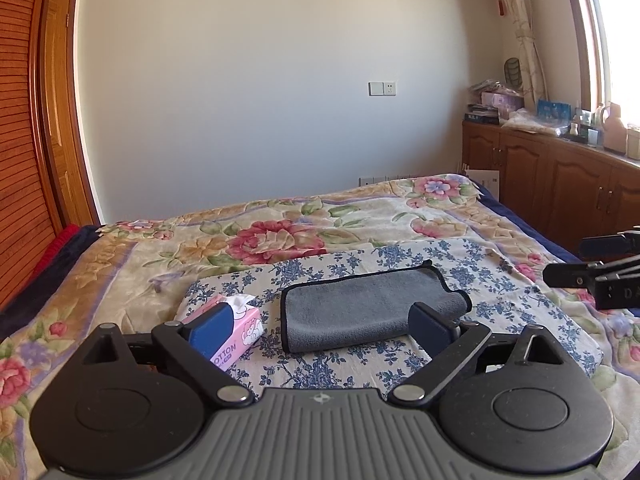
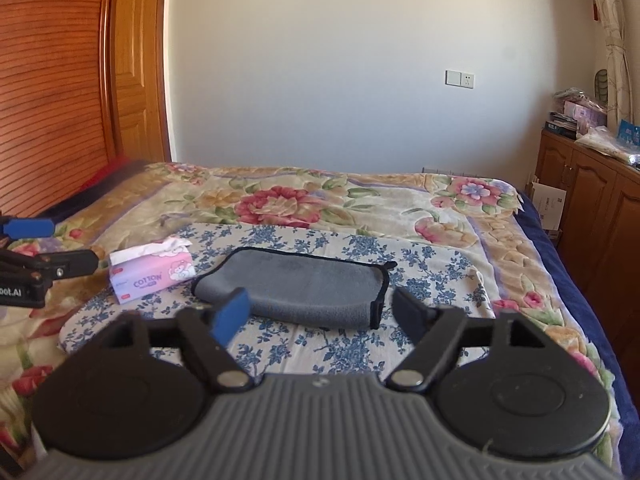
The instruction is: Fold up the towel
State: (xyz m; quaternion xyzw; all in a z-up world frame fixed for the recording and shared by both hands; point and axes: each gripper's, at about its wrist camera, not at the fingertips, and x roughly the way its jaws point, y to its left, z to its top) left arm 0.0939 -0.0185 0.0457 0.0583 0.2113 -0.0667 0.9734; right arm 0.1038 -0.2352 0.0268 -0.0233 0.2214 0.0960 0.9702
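A grey towel (image 1: 360, 312) with black trim lies folded on a blue-flowered cloth (image 1: 500, 280) on the bed; it also shows in the right wrist view (image 2: 308, 288). My left gripper (image 1: 320, 328) is open and empty, held just short of the towel's near edge. My right gripper (image 2: 320, 312) is open and empty, also just in front of the towel. The right gripper shows at the right edge of the left wrist view (image 1: 600, 268). The left gripper shows at the left edge of the right wrist view (image 2: 36, 248).
A pink tissue pack (image 1: 236, 336) lies left of the towel, also in the right wrist view (image 2: 152, 272). The floral bedspread (image 1: 280, 232) covers the bed. Wooden cabinets (image 1: 560, 184) with clutter stand on the right. A wooden wardrobe (image 2: 60, 80) stands on the left.
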